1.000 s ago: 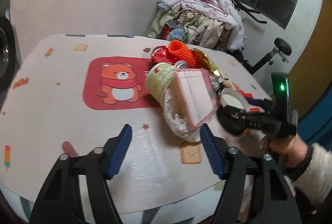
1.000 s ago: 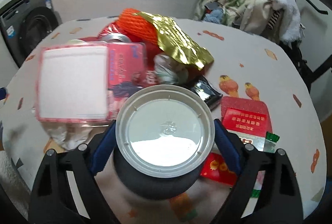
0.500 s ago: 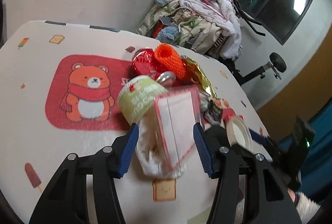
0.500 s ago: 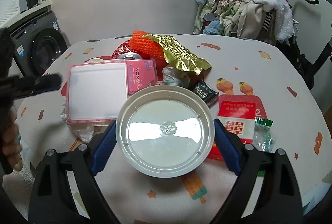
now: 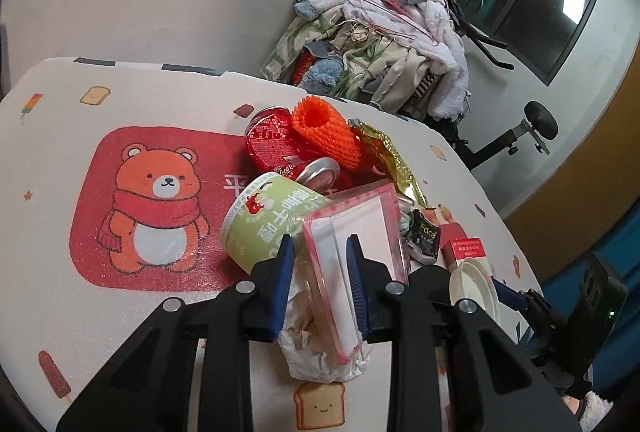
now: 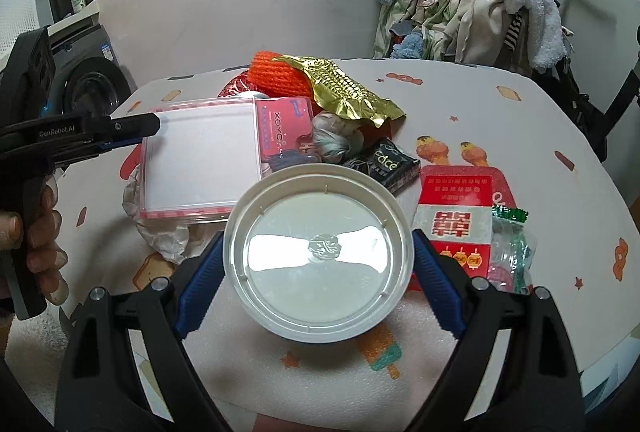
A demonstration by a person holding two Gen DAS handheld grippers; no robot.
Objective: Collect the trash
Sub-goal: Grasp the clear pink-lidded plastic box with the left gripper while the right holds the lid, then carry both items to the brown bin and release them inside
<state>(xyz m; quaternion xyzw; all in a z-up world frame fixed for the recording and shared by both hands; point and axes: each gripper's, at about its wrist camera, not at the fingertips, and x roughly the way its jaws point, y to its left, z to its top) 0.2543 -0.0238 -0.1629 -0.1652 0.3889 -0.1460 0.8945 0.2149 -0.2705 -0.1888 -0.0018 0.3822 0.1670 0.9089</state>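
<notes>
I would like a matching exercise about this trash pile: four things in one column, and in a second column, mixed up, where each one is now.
Things:
1. round white plastic lid
2. clear plastic box with pink edge
3. orange knitted net sleeve
4. green paper cup

Places:
A. lying on its side next to the red bear print
B. between the blue pads of the right hand-held gripper
C. at the far end of the pile, resting on the red can
D. between the blue pads of the left hand-held gripper

Pairs: 1-B, 2-D, 3-C, 4-A
</notes>
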